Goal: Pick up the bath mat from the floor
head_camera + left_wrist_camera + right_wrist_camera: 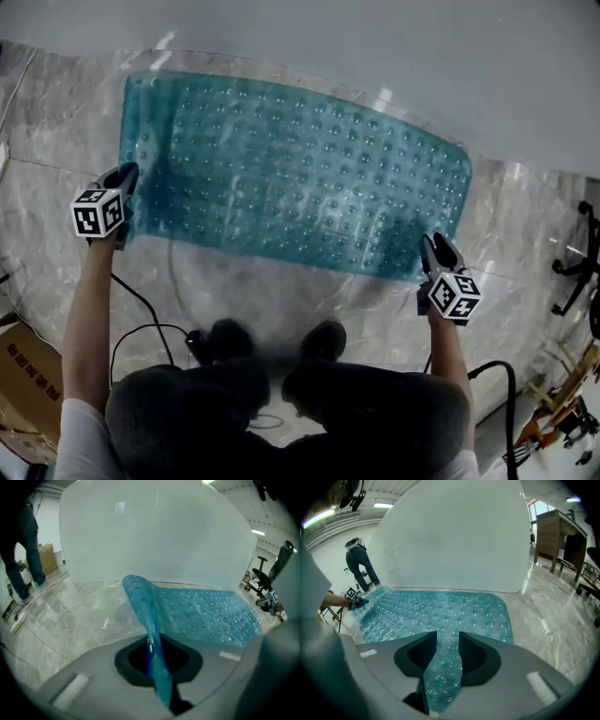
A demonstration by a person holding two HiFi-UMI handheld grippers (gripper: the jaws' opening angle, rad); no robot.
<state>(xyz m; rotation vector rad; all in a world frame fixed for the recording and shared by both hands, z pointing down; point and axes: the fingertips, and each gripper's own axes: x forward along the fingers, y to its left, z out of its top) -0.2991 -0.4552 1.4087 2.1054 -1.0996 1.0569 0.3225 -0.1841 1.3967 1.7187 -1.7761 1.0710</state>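
**A:** Two tools at the bath mat (300,169). Which step is this?

**B:** Grasp stage, by my reading, and only half done. Mat lies spread on the floor (525,225), long side toward the person, far edge close to a white panel (375,37). Left tool (125,178) sits at the mat's near left corner, jaws together and clamped on the edge. That corner stands up off the floor in a narrow fold.

**A:** And the right?

**B:** Right tool (437,248) is at the mat's near right corner. Jaws stand partly apart, with bumpy mat surface showing in the gap. No pinch that I can see.

**A:** Next move?

**B:** Probably close the right tool on that corner, then raise both corners evenly. Mat looks soft and may cling to the smooth floor, so peeling from the near edge seems wiser than a yank.

**A:** Arm pose?

**B:** Both forearms reach forward and down, one toward each near corner of the mat. Tools pitch steeply toward it, marker cubes facing up.
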